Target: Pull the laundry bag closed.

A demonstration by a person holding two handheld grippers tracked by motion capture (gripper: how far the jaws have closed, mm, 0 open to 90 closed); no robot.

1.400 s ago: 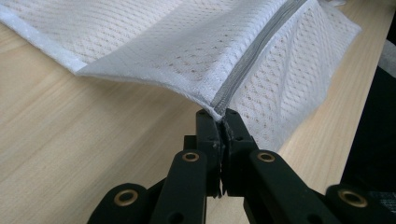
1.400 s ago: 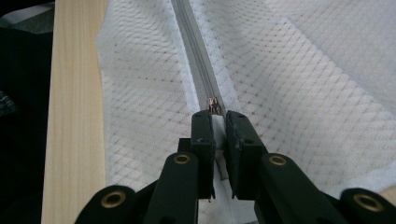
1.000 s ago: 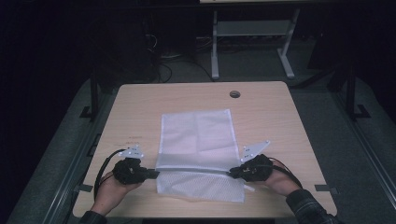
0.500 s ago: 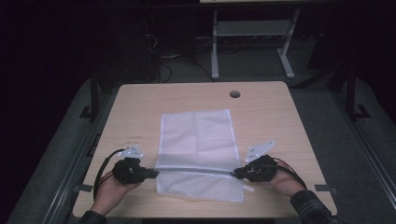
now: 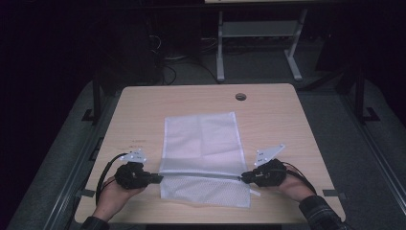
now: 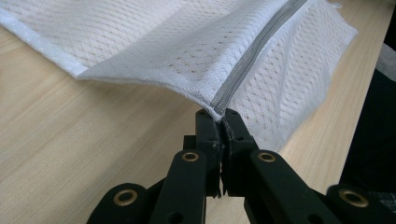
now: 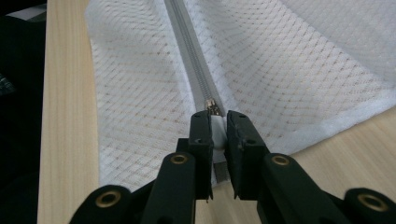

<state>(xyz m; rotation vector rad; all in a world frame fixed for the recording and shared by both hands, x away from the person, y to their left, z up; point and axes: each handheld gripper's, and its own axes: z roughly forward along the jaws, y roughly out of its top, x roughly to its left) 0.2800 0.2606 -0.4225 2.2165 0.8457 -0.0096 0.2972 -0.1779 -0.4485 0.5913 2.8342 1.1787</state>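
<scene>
In my black claws [image 7: 219, 122], a white mesh bag [image 5: 201, 143] with grey zipper [image 7: 187, 51], on pale wood table [image 5: 143, 105].

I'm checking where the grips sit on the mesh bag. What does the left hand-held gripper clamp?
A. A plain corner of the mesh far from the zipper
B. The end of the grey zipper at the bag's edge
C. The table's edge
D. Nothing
B: in the left gripper view the left hand-held gripper is shut on the end of the grey zipper at the mesh bag's edge.
</scene>
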